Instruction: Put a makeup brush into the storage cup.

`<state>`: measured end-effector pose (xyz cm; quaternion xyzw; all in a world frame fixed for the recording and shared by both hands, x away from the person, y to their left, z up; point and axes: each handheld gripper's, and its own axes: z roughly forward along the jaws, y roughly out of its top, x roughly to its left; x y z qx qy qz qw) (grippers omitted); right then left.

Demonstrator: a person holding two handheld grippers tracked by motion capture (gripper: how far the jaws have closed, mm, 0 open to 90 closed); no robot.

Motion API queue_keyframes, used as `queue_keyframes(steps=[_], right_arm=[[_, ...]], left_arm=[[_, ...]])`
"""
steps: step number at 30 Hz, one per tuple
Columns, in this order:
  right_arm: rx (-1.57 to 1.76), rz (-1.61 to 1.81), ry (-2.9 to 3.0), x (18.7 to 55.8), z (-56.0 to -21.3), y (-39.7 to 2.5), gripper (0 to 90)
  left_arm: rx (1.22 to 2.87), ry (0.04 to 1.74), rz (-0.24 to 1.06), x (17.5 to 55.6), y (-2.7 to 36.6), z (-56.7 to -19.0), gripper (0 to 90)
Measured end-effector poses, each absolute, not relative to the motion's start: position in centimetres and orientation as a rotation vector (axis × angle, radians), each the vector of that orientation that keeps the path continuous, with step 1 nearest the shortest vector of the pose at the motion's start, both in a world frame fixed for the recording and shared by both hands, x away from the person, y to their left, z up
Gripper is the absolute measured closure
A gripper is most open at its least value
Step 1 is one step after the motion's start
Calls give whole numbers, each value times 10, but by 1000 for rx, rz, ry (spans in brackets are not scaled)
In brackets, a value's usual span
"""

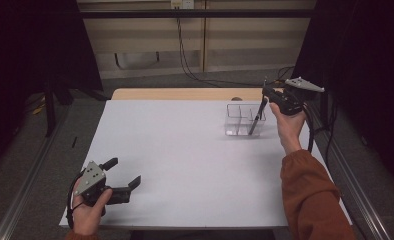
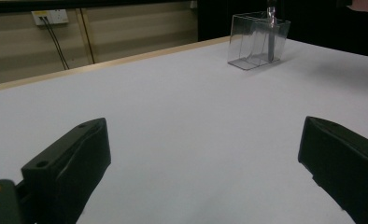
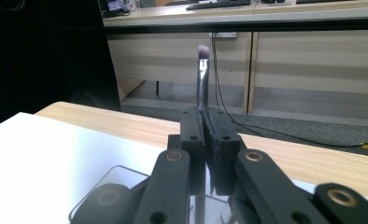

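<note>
R claw clamped on makeup brush, long axis near-upright w/ handle tip down in right cell of clear organizer at counter's 1 o'clock; L claw wide apart, idle at 7 o'clock.

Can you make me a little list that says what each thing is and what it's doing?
right gripper: shut on the brush, above the box
brush: upright, bristles on top, lower end inside the box
box: clear, with compartments, far right on the table
left gripper: open, holds nothing, near the front left of the table
table: white top, wooden far edge
</note>
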<state>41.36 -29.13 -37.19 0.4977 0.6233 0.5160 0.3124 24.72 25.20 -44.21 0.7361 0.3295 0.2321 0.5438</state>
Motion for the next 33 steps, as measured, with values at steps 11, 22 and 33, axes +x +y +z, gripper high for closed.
queue_keyframes(steps=[11,22,33], right_arm=[[1311,1358,1667,412,-376,-290,861],[1323,1355,1678,410,-386,-292,861],[1318,1364,1693,405,-394,-292,861]], left_arm=[[1748,781,550,247,252,-442,25],[1747,781,550,247,252,-442,25],[1746,780,555,247,252,-442,25]])
